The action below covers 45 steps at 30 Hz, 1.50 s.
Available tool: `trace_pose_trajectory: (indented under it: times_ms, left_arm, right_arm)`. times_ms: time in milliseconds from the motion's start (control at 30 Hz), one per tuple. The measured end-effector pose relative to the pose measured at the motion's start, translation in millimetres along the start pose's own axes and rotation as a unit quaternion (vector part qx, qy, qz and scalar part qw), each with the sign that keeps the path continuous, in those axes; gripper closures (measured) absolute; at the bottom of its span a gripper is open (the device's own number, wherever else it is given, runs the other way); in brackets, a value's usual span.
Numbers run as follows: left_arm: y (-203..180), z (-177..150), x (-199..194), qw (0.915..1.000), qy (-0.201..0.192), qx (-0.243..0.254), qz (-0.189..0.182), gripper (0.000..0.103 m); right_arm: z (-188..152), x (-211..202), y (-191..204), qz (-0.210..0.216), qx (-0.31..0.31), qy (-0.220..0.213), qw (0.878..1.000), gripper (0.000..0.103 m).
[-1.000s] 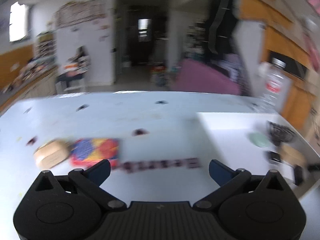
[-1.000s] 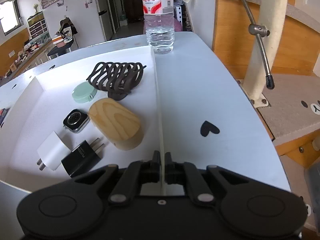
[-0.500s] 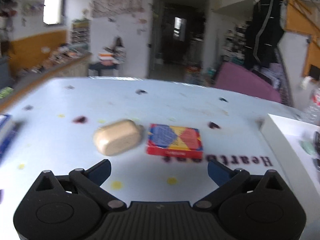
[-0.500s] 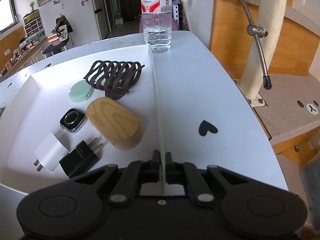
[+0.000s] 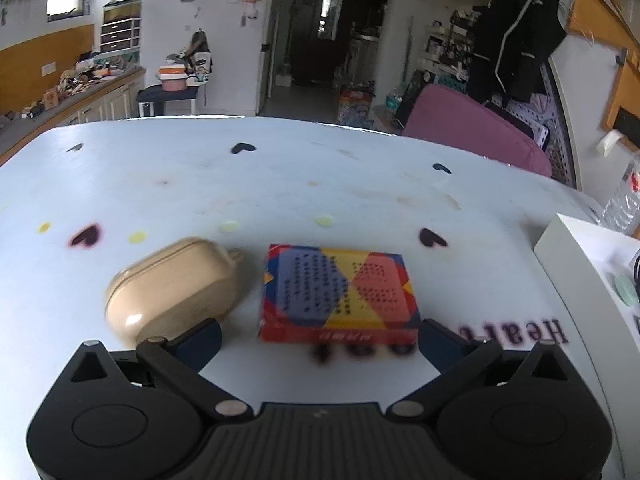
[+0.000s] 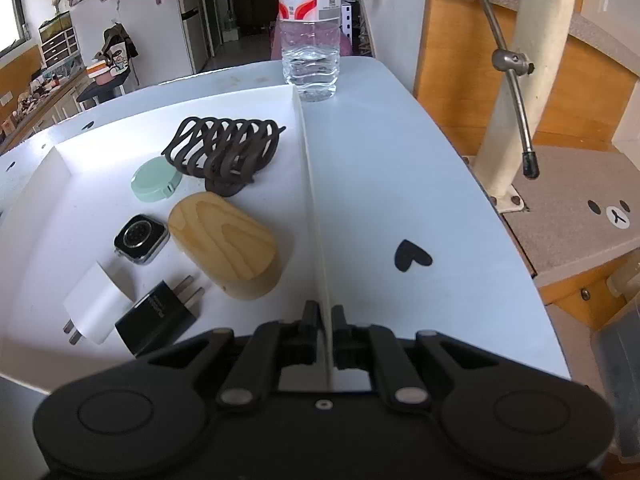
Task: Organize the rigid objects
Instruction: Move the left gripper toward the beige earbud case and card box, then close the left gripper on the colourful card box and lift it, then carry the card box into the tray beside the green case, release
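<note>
A red, blue and yellow flat box (image 5: 340,292) lies on the pale table (image 5: 280,184), with a beige earbud case (image 5: 176,288) just to its left. My left gripper (image 5: 320,340) hovers low in front of the box. Its jaws are wide and opening, the box's near edge sits between the fingertips, and the pads touch nothing. My right gripper (image 6: 324,320) is shut on the right wall of the white tray (image 6: 308,168). The tray holds a dark hair claw (image 6: 224,152), a green round case (image 6: 154,180), a watch face (image 6: 140,238), a wooden oval box (image 6: 224,248) and two chargers.
A water bottle (image 6: 310,28) stands just beyond the tray's far right corner. The tray's left wall (image 5: 560,248) shows at the right of the left wrist view. Beyond the table's right edge are a cat tree post (image 6: 532,60) and a metal rod (image 6: 516,92).
The left view has swung left and come down toward the box and the earbud case, which now look larger and nearer. The right gripper stays clamped on the tray wall.
</note>
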State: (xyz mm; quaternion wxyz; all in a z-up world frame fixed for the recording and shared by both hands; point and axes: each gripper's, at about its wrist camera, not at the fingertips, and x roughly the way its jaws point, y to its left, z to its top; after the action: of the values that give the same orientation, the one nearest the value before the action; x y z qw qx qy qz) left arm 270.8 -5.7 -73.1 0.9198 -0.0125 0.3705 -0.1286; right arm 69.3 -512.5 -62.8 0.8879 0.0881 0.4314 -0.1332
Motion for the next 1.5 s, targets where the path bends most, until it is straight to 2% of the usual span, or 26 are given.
trace_pose_trajectory:
  times_ms: [200, 467, 567, 733, 967, 1100, 1233, 1367, 1500]
  left_arm:
    - [-18.6, 11.2, 16.3, 0.9996, 0.014, 0.024, 0.002, 0.0]
    - [-38.0, 27.5, 37.4, 0.9967, 0.044, 0.043, 0.054, 0.0]
    - [-37.3, 29.8, 37.3, 0.9969, 0.029, 0.034, 0.066, 0.01]
    - [-40.4, 21.9, 30.6, 0.9973, 0.017, 0.037, 0.062, 0.01]
    - [-59.7, 28.2, -7.6, 0.9989, -0.025, 0.035, 0.02, 0.01]
    - [-91.6, 36.0, -37.7, 0.9964, -0.058, 0.056, -0.025, 0.01]
    - [-137.2, 38.9, -60.8, 0.9895, -0.082, 0.081, -0.087, 0.01]
    - [-191.3, 38.7, -66.8, 0.9784, -0.081, 0.122, -0.146, 0.01]
    - [-242.9, 35.0, -52.1, 0.9723, -0.052, 0.151, -0.17, 0.01]
  right_arm:
    - [0.0, 0.4, -0.5, 0.003, 0.001, -0.001, 1.0, 0.096]
    - [-1.6, -0.2, -2.9, 0.007, 0.001, -0.005, 1.0, 0.096]
    - [-1.9, -0.3, -3.9, 0.009, 0.003, -0.006, 1.0, 0.096]
    - [-2.4, -0.5, -4.2, 0.01, 0.003, -0.007, 1.0, 0.096]
    - [-2.0, -0.6, -3.3, 0.008, 0.0, -0.007, 1.0, 0.096]
    - [-2.1, -0.8, -2.5, 0.007, 0.0, -0.008, 1.0, 0.096]
    - [-2.9, -1.0, -2.9, 0.007, 0.001, -0.009, 1.0, 0.096]
    - [-3.1, -1.0, -3.6, 0.009, 0.001, -0.01, 1.0, 0.096]
    - [-3.0, -1.3, -4.0, 0.01, 0.0, -0.01, 1.0, 0.096]
